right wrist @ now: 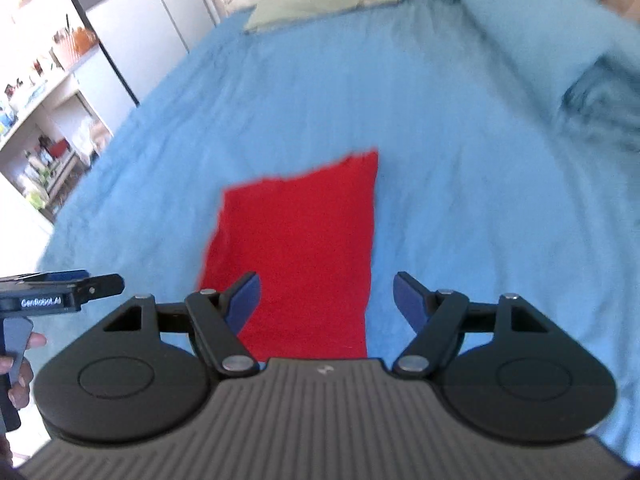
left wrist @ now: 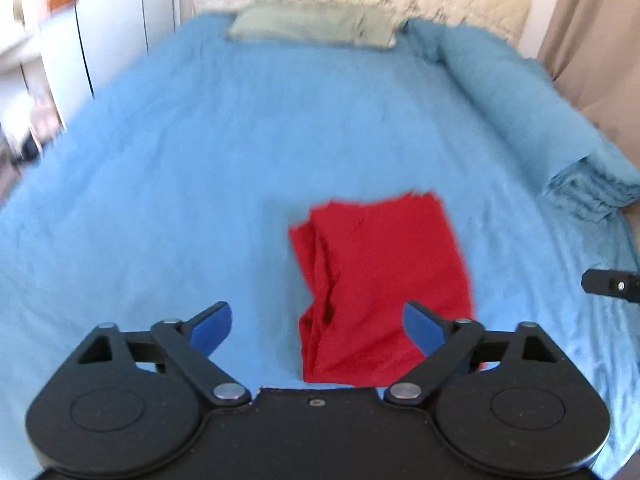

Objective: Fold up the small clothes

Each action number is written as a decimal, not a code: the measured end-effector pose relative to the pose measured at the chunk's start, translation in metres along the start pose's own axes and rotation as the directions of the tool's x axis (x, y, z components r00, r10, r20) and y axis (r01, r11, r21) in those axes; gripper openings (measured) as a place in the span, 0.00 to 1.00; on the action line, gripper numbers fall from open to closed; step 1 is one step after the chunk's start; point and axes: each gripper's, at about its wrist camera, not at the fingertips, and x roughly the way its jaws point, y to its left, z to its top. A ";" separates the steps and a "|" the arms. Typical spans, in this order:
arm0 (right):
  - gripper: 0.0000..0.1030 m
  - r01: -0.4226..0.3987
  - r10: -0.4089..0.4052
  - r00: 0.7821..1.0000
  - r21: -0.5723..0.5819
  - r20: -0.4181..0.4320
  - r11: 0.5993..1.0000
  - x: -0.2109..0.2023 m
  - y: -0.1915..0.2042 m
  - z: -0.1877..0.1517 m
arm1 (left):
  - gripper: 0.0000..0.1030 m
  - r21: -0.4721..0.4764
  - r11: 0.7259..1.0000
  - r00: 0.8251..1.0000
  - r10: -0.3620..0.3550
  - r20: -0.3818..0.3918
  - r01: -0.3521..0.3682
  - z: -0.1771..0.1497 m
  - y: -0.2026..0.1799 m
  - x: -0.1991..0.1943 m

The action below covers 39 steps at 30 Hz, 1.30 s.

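A red garment (left wrist: 380, 280) lies folded into a narrow rectangle on the blue bedsheet (left wrist: 200, 160); its left edge shows bunched layers. It also shows in the right wrist view (right wrist: 296, 248). My left gripper (left wrist: 318, 326) is open and empty, hovering over the garment's near end. My right gripper (right wrist: 326, 300) is open and empty above the garment's near right edge. The right gripper's tip shows at the left wrist view's right edge (left wrist: 612, 285). The left gripper shows at the right wrist view's left edge (right wrist: 60, 292), held by a hand.
A green pillow (left wrist: 312, 26) lies at the bed's head. A folded blue blanket (left wrist: 540, 112) runs along the right side. White cupboards and cluttered shelves (right wrist: 48, 120) stand left of the bed. A beige curtain (left wrist: 592, 20) hangs at the right.
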 end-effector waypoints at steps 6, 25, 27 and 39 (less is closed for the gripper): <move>1.00 0.157 -0.155 0.987 -0.052 0.033 0.986 -0.130 0.034 0.025 | 1.00 0.026 0.998 0.997 0.062 0.042 -0.064 0.024 -0.045 -0.124; 1.00 0.252 -0.258 0.959 -0.068 -0.116 0.965 -0.250 0.057 -0.052 | 1.00 0.072 0.985 0.988 0.156 -0.020 -0.154 -0.036 -0.110 -0.228; 1.00 0.248 -0.255 0.960 -0.067 -0.116 0.966 -0.251 0.057 -0.054 | 1.00 0.083 0.984 0.987 0.158 -0.013 -0.156 -0.038 -0.114 -0.230; 1.00 0.254 -0.259 0.960 -0.057 -0.108 0.966 -0.253 0.056 -0.050 | 1.00 0.083 0.980 0.984 0.179 0.003 -0.178 -0.038 -0.119 -0.233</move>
